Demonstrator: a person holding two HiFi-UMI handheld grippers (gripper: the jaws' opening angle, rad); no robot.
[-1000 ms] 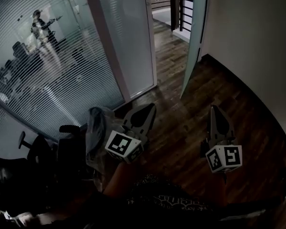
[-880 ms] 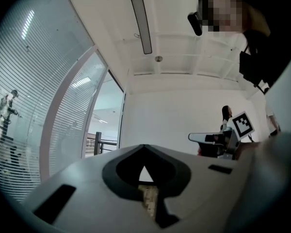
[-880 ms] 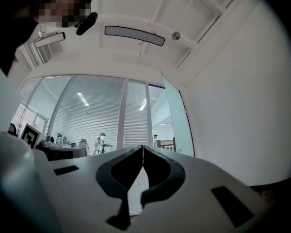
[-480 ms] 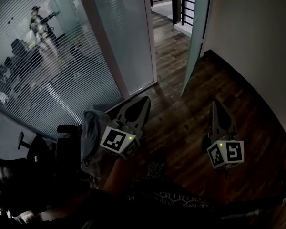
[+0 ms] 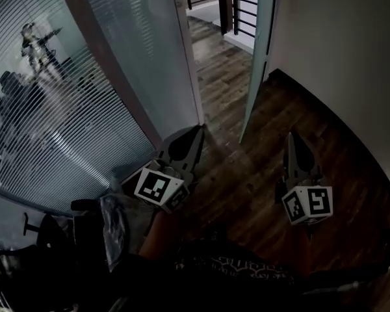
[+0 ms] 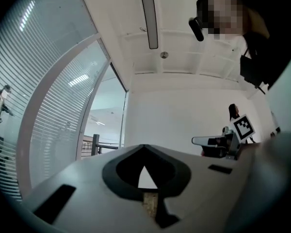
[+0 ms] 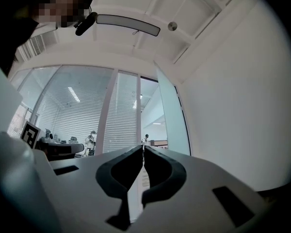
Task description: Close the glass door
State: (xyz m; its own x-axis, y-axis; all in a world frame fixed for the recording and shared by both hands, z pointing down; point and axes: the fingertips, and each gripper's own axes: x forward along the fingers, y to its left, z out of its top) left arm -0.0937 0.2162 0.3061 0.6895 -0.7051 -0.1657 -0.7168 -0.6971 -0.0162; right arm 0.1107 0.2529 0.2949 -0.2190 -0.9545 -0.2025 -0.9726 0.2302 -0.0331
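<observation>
The pale green glass door (image 5: pixel 256 57) stands open, seen edge-on against the white wall, with the doorway gap to its left. In the right gripper view the glass door (image 7: pixel 172 125) rises just right of centre. My left gripper (image 5: pixel 199 130) is shut and empty. It points at the foot of the white door frame (image 5: pixel 187 57). My right gripper (image 5: pixel 291 135) is also shut on nothing and points at the dark floor right of the door's bottom edge. Neither gripper touches the door. The left gripper (image 6: pixel 144 146) and the right gripper (image 7: pixel 143 147) both show their tips meeting.
A glass partition with blinds (image 5: pixel 45 109) fills the left side. Dark office chairs (image 5: pixel 39 252) and a crumpled plastic bag (image 5: pixel 114 223) stand at the lower left. A white wall (image 5: pixel 338 51) runs along the right. A dark railing (image 5: pixel 234 2) stands beyond the doorway.
Both grippers have moved forward toward the doorway, still shut. The door and frame are nearer, and the chairs and bag have slid back to the lower left.
</observation>
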